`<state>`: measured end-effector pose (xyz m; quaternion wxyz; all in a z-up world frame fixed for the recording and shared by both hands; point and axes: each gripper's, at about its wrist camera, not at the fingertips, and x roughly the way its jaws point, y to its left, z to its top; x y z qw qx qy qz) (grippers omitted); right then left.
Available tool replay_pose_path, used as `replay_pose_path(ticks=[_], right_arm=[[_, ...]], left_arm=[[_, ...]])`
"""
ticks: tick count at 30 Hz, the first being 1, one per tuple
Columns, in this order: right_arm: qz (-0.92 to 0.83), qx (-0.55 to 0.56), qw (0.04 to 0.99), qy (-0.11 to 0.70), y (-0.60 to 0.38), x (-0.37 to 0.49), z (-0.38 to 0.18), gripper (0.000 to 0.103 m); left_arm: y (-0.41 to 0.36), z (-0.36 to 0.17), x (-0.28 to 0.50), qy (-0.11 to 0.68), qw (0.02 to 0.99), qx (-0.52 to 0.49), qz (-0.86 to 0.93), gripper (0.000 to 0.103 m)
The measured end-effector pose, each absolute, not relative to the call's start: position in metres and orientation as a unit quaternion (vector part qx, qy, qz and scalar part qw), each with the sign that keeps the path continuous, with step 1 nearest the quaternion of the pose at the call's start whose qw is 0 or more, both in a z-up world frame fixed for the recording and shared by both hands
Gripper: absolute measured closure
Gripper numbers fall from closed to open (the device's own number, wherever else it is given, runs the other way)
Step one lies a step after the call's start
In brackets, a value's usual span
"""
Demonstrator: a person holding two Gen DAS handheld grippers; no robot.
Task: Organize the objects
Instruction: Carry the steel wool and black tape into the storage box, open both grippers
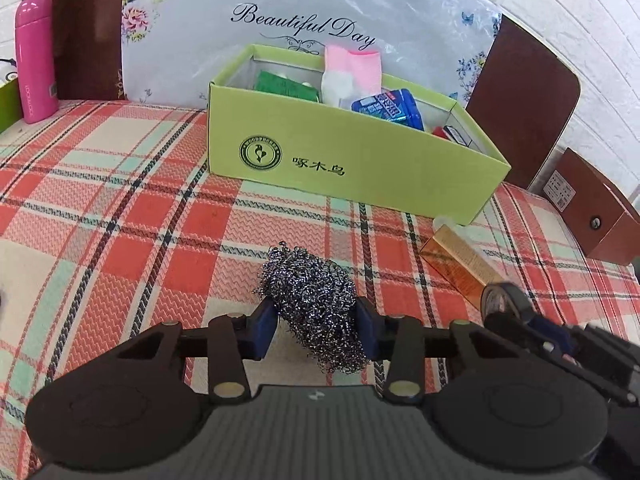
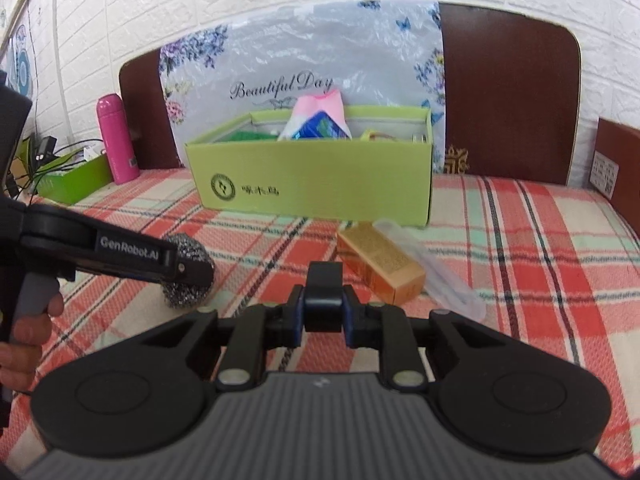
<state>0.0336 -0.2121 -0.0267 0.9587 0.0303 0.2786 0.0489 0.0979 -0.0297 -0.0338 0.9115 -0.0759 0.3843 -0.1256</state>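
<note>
My left gripper (image 1: 316,316) is shut on a steel wool scourer (image 1: 314,300), held low over the plaid cloth in front of the green cardboard box (image 1: 360,160). In the right wrist view the scourer (image 2: 188,268) shows at left, in the left gripper. My right gripper (image 2: 323,316) is shut on a black roll of tape (image 2: 323,292); the roll also shows in the left wrist view (image 1: 502,296). The box (image 2: 312,184) holds a pink pack, a blue packet and a green item. A gold box (image 2: 380,264) lies in front of the green box.
A pink flask (image 1: 35,56) stands at the back left beside a dark headboard. A clear plastic piece (image 2: 436,268) lies next to the gold box. A brown wooden block (image 1: 592,208) is at the right edge. A green tray with cables (image 2: 72,176) is at far left.
</note>
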Motion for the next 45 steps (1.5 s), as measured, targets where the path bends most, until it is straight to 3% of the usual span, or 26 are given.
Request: replay_pose_path(ticks=[13,23,26,27,28,29,32,36,40,42,45], right_arm=[[0.041,0.008,0.984,0.172,-0.222,0.083,0.043,0.085],[0.022,0.019,0.988,0.154,-0.231,0.179,0.043,0.085],[0.031,0.036,0.985,0.164,-0.233,0.211,0.032,0.085],[0.034,0.039,0.984,0.169,-0.233,0.220,0.026,0.079],[0.034,0.042,0.982,0.180,-0.232,0.228,0.018,0.070],[0.024,0.044,0.980,0.192,-0.232,0.230,0.011,0.053],[0.010,0.055,0.981,0.184,-0.237,0.215,-0.003,0.048],[-0.008,0.064,0.984,0.167,-0.244,0.192,-0.005,0.028],[-0.012,0.080,0.981,0.175,-0.249,0.174,0.006,0.016],[-0.013,0.086,0.980,0.179,-0.249,0.160,0.012,0.002],[-0.016,0.093,0.980,0.177,-0.251,0.135,0.020,0.000]], left_arm=[[-0.018,0.063,0.145,0.265,0.950,-0.066,-0.151,0.058],[-0.026,0.062,0.239,0.274,0.947,-0.087,-0.141,0.058],[-0.028,0.053,0.258,0.264,0.952,-0.078,-0.133,0.047],[-0.028,0.046,0.264,0.261,0.954,-0.072,-0.128,0.028],[-0.028,0.040,0.267,0.268,0.954,-0.063,-0.119,0.019],[-0.027,0.033,0.268,0.278,0.953,-0.054,-0.111,0.019],[-0.015,0.021,0.256,0.282,0.951,-0.068,-0.110,0.019],[-0.011,0.023,0.231,0.267,0.952,-0.080,-0.124,0.019],[-0.022,0.034,0.209,0.286,0.951,-0.055,-0.100,0.019],[-0.027,0.040,0.196,0.299,0.949,-0.046,-0.087,0.019],[-0.033,0.046,0.170,0.294,0.951,-0.046,-0.086,0.019]])
